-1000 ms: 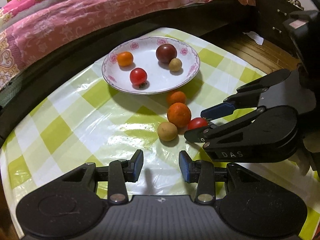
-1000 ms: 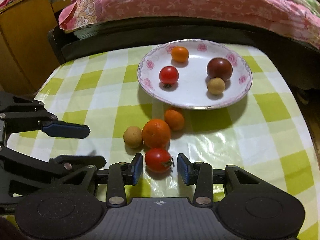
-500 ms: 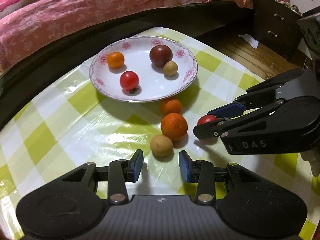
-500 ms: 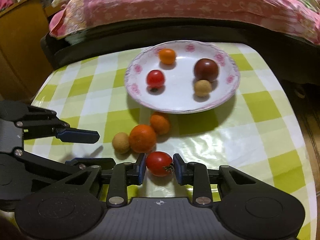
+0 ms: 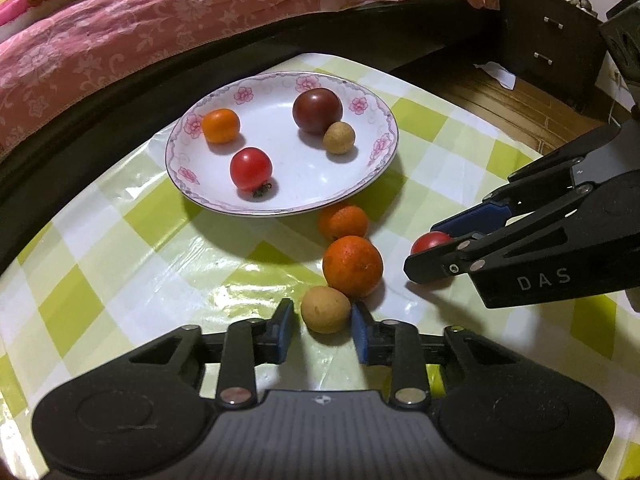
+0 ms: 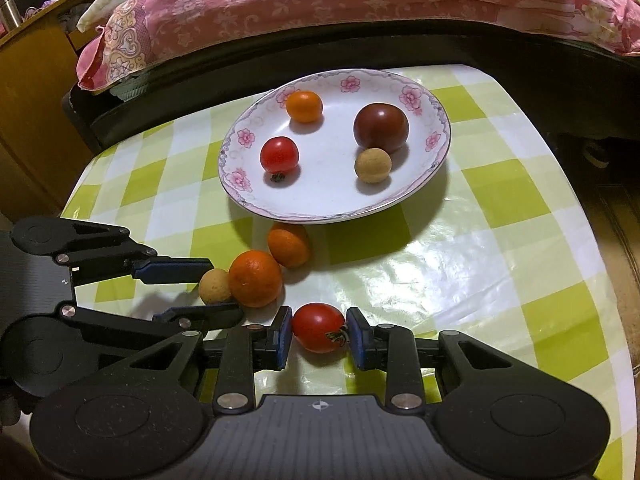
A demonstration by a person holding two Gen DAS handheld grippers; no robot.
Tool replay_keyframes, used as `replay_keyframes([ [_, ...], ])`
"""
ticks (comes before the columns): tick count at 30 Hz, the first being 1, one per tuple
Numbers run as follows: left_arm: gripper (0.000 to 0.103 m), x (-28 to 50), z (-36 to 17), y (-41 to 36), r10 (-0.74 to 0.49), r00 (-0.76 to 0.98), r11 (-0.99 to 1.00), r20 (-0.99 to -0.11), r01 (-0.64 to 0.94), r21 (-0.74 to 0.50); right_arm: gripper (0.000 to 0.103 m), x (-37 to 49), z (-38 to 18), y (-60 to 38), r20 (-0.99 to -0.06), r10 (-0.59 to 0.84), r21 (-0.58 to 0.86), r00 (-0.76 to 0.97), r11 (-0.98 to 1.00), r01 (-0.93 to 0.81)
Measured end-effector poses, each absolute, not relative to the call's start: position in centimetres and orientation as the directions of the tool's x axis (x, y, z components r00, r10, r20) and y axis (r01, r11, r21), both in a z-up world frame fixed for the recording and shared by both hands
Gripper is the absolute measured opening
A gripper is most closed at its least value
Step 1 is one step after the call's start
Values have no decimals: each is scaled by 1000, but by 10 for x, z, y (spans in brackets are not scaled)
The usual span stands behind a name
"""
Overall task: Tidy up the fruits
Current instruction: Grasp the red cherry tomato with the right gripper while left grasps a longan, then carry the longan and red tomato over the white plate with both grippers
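A white floral plate (image 5: 276, 204) (image 6: 404, 196) holds a small orange, a red tomato, a dark plum and a tan longan. On the cloth lie two oranges (image 5: 352, 266) (image 6: 255, 278) and a tan longan (image 5: 325, 309) (image 6: 214, 286). My left gripper (image 5: 322, 330) (image 6: 208, 290) is open around the tan longan, pads not touching it. My right gripper (image 6: 318, 334) (image 5: 436, 248) is shut on a red tomato (image 6: 318, 326) (image 5: 430, 242), which rests on the cloth.
The table has a green and white checked plastic cloth (image 6: 500, 240). A bed with a pink quilt (image 5: 160, 32) runs along the far edge. A dark drawer cabinet (image 5: 548, 36) and wooden floor lie to the right, a wooden cupboard (image 6: 28, 120) to the left.
My right gripper closed its pads onto the red tomato. My left gripper moved forward so the tan longan now sits between its open fingers.
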State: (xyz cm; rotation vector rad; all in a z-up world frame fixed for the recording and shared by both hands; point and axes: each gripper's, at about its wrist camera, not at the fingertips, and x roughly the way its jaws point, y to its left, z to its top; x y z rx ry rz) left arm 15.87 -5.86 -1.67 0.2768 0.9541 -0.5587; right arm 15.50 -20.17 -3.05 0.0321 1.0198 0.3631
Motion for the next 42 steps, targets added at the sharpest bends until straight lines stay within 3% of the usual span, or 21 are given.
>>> replay_keyframes([
  [19,34,143,-14,-38,-317,427,818,-847,574,-17,27,142,-33,-182,-825,286,83,487,914,-397],
  [42,35,146,-15,-46,-324,427,814,-844,580,-19,26,138,-32,-178,-828,272,47,489,904,-424],
])
